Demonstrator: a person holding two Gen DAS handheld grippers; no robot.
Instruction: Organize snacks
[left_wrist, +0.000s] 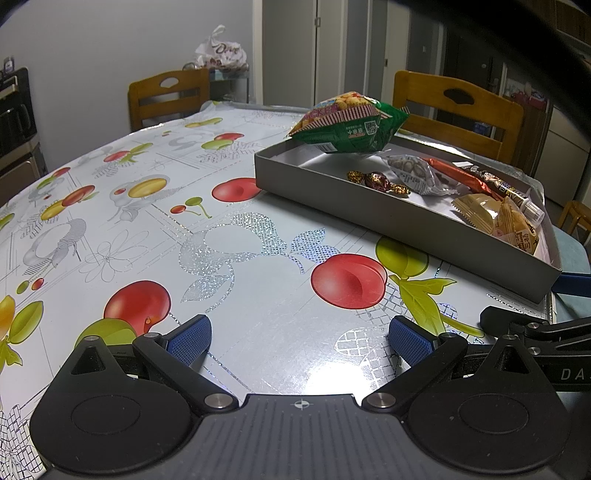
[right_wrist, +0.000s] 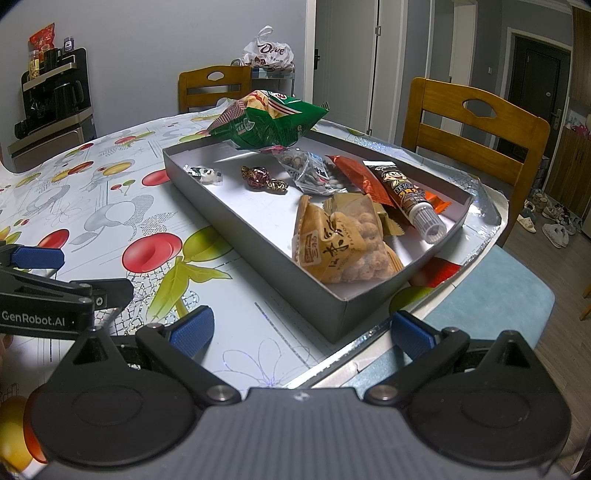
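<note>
On the tabletop (right_wrist: 110, 192) | grey box (right_wrist: 258, 236) w/ snacks: green cracker bag (right_wrist: 269, 122) at far end, foil candies (right_wrist: 262, 177), peanut bag (right_wrist: 343, 243), brown tube (right_wrist: 406, 195) | small wrapper at far corner (right_wrist: 205, 173) too blurry to ID | left tool (left_wrist: 299, 339) & right tool (right_wrist: 301, 332) both spread apart, nothing held

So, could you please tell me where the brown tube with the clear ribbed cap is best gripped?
Grip the brown tube with the clear ribbed cap across its narrow body, just above the cap, coming from above with the right hand-held gripper. It lies flat in the grey cardboard tray, partly over the orange wrapper, with both long sides probably reachable.
</note>
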